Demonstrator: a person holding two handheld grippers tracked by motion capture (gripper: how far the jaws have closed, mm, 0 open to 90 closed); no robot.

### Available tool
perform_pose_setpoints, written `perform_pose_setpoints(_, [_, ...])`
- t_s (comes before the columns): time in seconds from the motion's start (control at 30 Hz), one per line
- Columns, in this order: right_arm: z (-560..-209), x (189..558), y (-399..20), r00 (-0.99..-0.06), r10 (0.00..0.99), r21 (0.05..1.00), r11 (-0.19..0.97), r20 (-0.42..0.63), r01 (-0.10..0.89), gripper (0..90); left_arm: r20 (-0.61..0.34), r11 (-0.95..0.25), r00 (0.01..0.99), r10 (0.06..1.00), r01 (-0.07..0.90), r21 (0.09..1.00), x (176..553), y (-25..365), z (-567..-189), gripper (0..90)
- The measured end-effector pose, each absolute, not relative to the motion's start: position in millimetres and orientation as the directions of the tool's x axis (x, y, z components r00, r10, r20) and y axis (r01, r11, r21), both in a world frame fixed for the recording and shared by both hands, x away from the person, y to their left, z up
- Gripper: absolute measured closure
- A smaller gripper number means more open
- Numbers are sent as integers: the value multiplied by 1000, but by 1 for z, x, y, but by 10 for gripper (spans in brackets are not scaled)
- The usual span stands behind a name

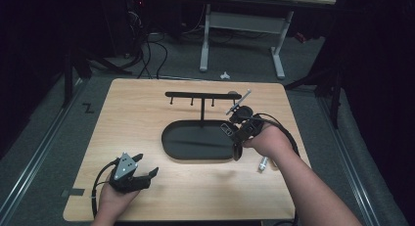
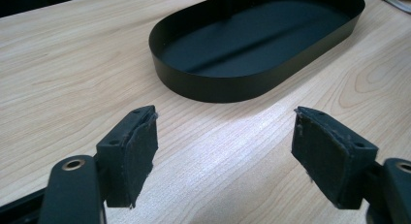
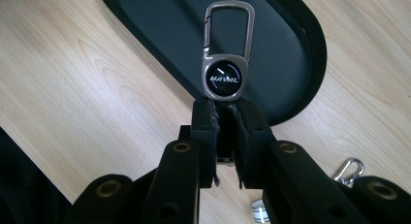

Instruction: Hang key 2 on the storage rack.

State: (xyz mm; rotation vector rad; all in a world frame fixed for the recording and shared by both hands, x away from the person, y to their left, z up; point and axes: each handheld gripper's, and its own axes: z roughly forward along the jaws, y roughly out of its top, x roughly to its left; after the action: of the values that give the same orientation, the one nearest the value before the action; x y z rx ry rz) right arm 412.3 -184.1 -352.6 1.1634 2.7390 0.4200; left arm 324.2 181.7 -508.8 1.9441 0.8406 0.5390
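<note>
A silver key ring with a carabiner clip and a round dark badge [image 3: 226,77] stands up out of my right gripper [image 3: 225,107], whose jaws are shut on its lower end. In the high view that key ring [image 1: 239,101] points up and away, near the right end of the hook rack's crossbar [image 1: 195,94], and the right gripper [image 1: 235,112] is over the right end of the black oval tray [image 1: 169,143]. My left gripper [image 1: 147,165] rests at the table's near left, open, with nothing between its pads [image 2: 140,151]. The tray [image 2: 213,86] lies ahead of it.
A second small key ring [image 1: 263,163] lies on the wood right of the tray; its clip [image 3: 348,169] is visible beside the right gripper. The rack's post rises from the tray and several small hooks hang under the crossbar. A desk frame stands on the floor beyond the table.
</note>
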Motion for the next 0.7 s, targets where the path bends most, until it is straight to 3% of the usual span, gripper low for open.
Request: perform_pose_setpoints(0.7, [-334,427,-174,-682,731,338,650,-35,680,804,34,-350,684,728,329,877,325,177,-508,254])
